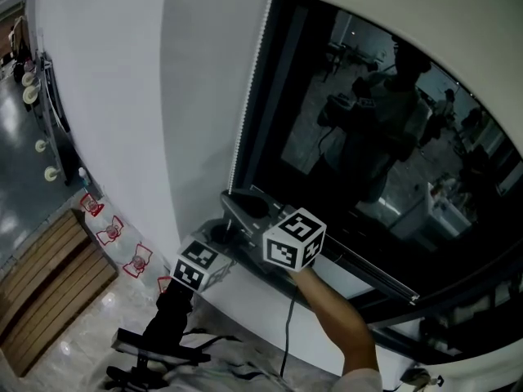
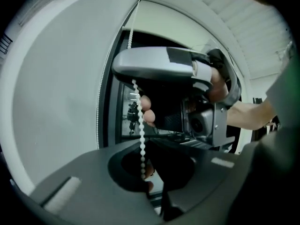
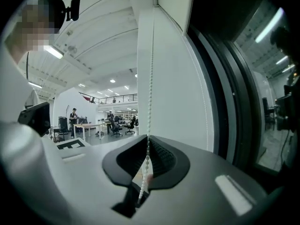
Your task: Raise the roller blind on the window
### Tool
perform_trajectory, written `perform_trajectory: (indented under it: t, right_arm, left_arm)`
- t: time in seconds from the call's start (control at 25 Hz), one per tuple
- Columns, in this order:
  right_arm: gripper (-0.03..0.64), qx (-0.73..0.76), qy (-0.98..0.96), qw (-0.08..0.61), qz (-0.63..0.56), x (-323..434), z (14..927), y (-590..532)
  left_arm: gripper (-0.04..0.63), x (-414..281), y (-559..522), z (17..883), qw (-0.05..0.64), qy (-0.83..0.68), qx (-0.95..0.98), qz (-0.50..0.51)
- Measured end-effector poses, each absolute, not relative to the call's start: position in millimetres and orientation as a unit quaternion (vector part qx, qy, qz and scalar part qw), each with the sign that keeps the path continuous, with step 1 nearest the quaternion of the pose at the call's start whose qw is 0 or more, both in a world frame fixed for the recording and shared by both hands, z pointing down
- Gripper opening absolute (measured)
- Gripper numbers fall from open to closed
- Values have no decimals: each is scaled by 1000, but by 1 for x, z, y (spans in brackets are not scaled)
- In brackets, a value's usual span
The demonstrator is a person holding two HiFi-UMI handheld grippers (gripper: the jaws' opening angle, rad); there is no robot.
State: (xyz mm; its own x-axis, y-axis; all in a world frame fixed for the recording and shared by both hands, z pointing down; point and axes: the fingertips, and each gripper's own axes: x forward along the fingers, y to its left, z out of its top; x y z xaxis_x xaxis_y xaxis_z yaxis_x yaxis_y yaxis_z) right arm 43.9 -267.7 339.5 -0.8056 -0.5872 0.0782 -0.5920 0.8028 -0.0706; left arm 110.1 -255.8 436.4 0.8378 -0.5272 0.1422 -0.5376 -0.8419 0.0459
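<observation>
My right gripper, jaws pinched on the bead chain that runs up beside the window; my left gripper, just below, closed on the same chain. The roller blind sits near the top, most of the dark pane bare. To pull well, I judge: draw straight down along the white wall, one pinch always on, no sideways drag. Behind: an open hall with desks and ceiling strip lights

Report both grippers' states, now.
Left gripper: closed on the bead chain.
Right gripper: closed on the bead chain, above the left.
</observation>
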Motion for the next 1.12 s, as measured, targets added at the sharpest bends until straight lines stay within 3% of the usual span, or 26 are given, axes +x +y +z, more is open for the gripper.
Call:
perform_trajectory:
  t: [0.32, 0.48, 1.12]
  right_arm:
    - [20, 305, -951, 21, 48, 48, 329, -266]
    - [95, 297, -954, 15, 43, 47, 312, -268]
    - [106, 274, -959, -58, -47, 48, 124, -298]
  left_arm:
    - [-2, 116, -249, 440, 51, -262, 961, 68]
    - [-2, 115, -249, 441, 51, -260, 962, 70]
    - [-2, 117, -250, 441, 47, -263, 961, 69]
